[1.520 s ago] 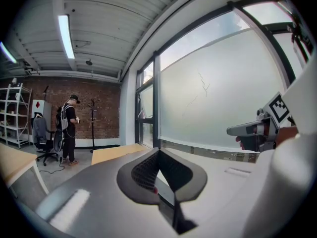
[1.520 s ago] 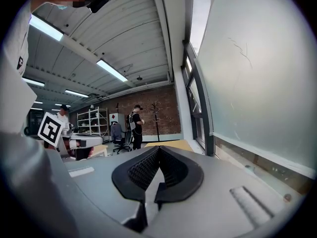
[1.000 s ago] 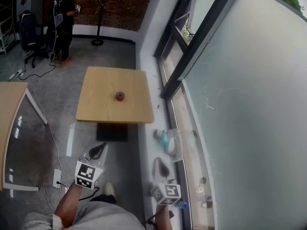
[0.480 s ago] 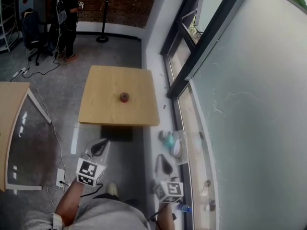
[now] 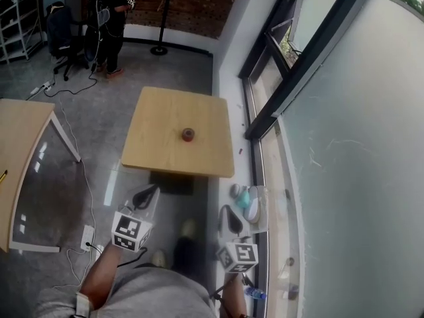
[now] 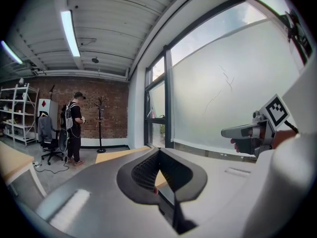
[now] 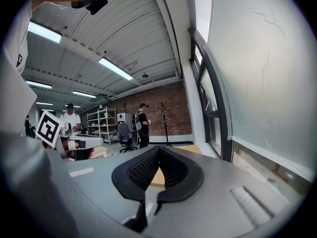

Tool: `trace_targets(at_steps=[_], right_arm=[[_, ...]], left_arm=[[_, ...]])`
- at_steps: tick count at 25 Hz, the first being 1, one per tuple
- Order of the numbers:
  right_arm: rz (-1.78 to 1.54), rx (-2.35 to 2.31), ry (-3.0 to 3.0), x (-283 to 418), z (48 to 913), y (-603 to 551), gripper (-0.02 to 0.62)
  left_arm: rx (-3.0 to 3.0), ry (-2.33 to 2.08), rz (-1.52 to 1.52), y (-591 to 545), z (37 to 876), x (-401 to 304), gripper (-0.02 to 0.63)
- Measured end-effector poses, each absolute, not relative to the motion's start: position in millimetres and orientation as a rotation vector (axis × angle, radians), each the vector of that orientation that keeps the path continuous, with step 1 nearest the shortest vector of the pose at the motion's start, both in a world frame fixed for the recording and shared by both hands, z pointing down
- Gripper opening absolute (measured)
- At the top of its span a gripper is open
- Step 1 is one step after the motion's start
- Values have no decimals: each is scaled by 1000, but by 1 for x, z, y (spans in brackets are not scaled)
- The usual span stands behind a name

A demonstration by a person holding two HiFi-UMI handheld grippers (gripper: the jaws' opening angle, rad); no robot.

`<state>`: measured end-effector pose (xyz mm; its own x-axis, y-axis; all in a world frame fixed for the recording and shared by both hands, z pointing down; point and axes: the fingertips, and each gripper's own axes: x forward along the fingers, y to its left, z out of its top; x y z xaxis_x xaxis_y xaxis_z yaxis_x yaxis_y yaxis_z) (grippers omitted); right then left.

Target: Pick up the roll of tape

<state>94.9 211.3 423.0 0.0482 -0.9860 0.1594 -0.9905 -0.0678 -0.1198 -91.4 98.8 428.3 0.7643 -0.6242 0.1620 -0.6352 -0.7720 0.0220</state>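
Observation:
The roll of tape point(image 5: 188, 134), small and dark red, lies near the middle of a square wooden table point(image 5: 159, 144) ahead of me. Both grippers are held out over the floor, well short of the table's near edge. My left gripper point(image 5: 148, 193) is shut and empty; in the left gripper view its tips point(image 6: 158, 151) meet, and a red speck shows low in the gap behind them. My right gripper point(image 5: 228, 216) is also shut and empty, its tips point(image 7: 158, 148) touching, with the tabletop point(image 7: 157, 178) showing through the gap.
A window wall and sill point(image 5: 265, 197) run along the right, with a teal object point(image 5: 244, 197) and a bottle point(image 5: 255, 292) on the sill. Another table point(image 5: 20, 158) stands at left. A power strip point(image 5: 87, 237) and cables lie on the floor. A person point(image 5: 112, 18) stands beyond, by a chair.
I have stepped forward: the table and tape sit nearer and more central in the head view. Both grippers moved ahead with me, still shut and side by side.

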Motion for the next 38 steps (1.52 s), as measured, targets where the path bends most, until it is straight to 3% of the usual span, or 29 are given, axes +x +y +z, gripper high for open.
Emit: trace_targets(at_steps=[38], right_arm=[[446,1926,-2294,142,495,-30,14]], left_arm=[[2713,-1192,345,-92,493,-39,-2]])
